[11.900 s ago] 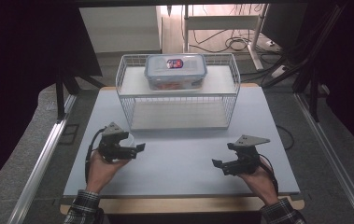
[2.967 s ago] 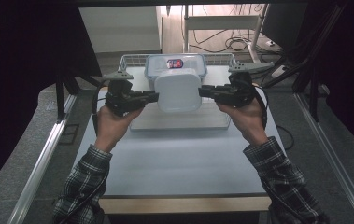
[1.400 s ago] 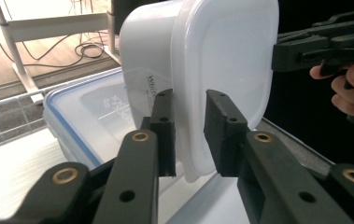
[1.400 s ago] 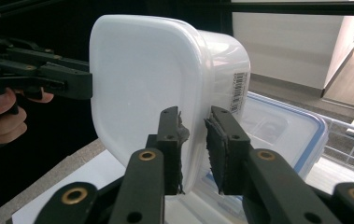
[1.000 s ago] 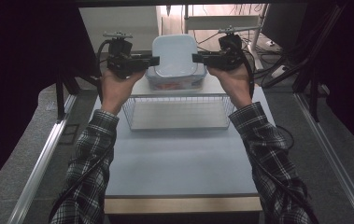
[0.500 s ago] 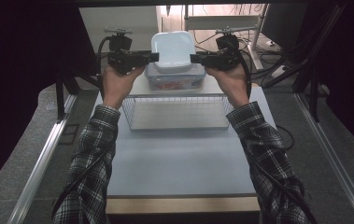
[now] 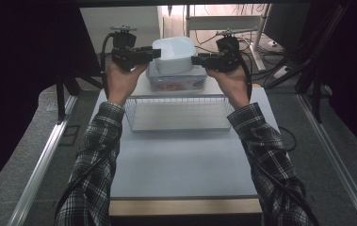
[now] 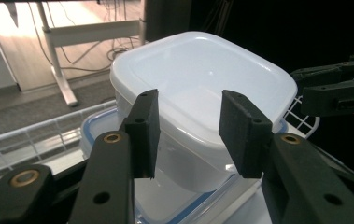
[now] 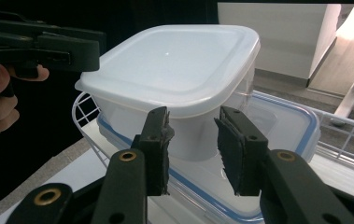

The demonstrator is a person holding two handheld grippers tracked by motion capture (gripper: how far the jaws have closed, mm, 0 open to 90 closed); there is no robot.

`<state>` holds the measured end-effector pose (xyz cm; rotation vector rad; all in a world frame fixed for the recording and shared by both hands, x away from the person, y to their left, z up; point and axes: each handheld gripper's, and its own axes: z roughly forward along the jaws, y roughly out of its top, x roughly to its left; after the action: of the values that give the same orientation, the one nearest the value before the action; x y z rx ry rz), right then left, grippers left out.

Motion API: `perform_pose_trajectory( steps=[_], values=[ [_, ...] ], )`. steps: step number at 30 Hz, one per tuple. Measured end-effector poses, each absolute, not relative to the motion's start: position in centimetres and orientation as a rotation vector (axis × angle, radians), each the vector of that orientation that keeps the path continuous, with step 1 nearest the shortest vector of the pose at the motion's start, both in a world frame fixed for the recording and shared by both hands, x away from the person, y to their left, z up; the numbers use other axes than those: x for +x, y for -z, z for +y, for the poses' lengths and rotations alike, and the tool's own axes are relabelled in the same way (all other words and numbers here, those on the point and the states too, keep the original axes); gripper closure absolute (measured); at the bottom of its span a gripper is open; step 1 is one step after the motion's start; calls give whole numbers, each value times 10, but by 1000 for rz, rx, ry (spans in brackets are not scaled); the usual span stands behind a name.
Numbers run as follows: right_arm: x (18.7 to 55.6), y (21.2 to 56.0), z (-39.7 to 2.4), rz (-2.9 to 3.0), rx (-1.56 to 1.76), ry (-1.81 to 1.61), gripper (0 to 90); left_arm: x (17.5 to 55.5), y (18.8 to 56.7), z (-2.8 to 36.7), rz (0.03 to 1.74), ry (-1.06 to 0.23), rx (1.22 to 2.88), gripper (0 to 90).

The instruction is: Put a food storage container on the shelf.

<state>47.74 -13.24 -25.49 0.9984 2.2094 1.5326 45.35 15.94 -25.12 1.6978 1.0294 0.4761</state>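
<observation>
- A person stands at a pale worktop [image 7: 181, 160] with a two-jaw claw in each hand, both arms stretched toward the far end, where a white wire basket [image 7: 178, 113] stands.
- A blue-rimmed flat container [image 7: 176, 81] lies on top of the wire basket, and a white lidded tub [image 7: 172, 55] sits on that container, a little tilted, its lid uppermost.
- The white lidded tub is the landmark: the left claw [image 7: 155, 53] is just to its left and the right claw [image 7: 195, 60] just to its right, each pointing level and inward at a side wall.
- In the left gripper view, the left claw [image 8: 189, 133] straddles the tub's near corner under the lid rim. Its jaws stand part open, having just widened, with the tub wall between them. The pads seem to stand off it, so I judge it free of the grip.
- In the right gripper view, the right claw [image 9: 193, 149] likewise frames the tub's near wall below the lid [image 9: 174, 60]. Its jaws are part open and have just been opening, and I see no pressure on the tub.
- The tub looks nearly square, so its long axis cannot be told. It lies straight ahead of each claw, and both hands are equally near.
- Judged from this, the tub has been set down on the container, and the next move turns on drawing each claw straight back, outward from the tub.
</observation>
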Motion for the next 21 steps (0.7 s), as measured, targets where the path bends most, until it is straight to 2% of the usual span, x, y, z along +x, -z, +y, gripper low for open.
perform_pose_trajectory(
  steps=[3,7,12,16,21],
  values=[
    [477,256,-133,2213,993,-1549,634,449,249,165,1025,-493,1671,607],
    [474,254,-136,2204,980,-1559,647,442,248,177,1038,-507,1649,716],
    [475,257,-143,2190,986,-1547,769,443,261,184,1072,-487,1679,834],
    [481,262,-145,2168,1016,-1518,851,452,273,180,1094,-476,1695,845],
    [493,267,-141,2151,1031,-1478,862,463,278,173,1122,-481,1693,844]
  ],
)
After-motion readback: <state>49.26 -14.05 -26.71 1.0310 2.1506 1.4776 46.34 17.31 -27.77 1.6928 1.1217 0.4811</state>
